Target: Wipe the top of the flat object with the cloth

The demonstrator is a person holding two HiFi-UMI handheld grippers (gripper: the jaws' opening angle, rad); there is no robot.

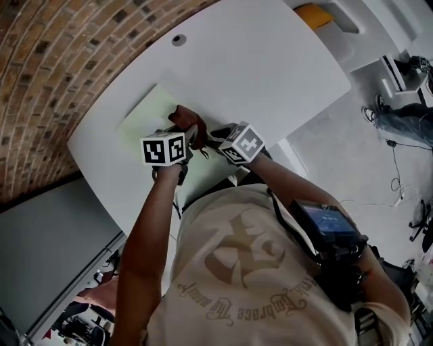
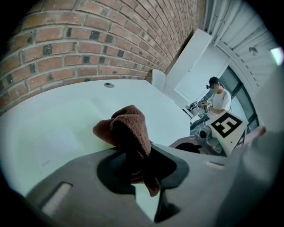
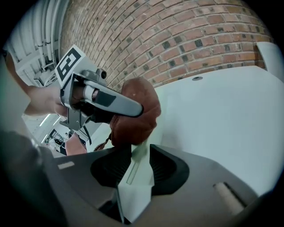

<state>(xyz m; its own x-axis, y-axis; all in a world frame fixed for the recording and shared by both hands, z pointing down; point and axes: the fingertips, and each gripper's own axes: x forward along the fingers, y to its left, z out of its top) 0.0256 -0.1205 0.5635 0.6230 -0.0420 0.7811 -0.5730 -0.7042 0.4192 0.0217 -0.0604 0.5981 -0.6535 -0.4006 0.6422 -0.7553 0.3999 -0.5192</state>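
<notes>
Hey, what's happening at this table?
A person works over a white table with a hand-held gripper in each hand. The left gripper is clamped on a bunched brown cloth, held over the pale green flat sheet lying on the table. The right gripper hangs close beside it, jaws apart, gripping nothing.

A white table [image 1: 270, 67] with a small round grommet [image 1: 178, 40] stands against a red brick wall [image 1: 61, 61], an orange object [image 1: 312, 15] lies beyond its corner, and a person [image 2: 218, 98] sits far off.
</notes>
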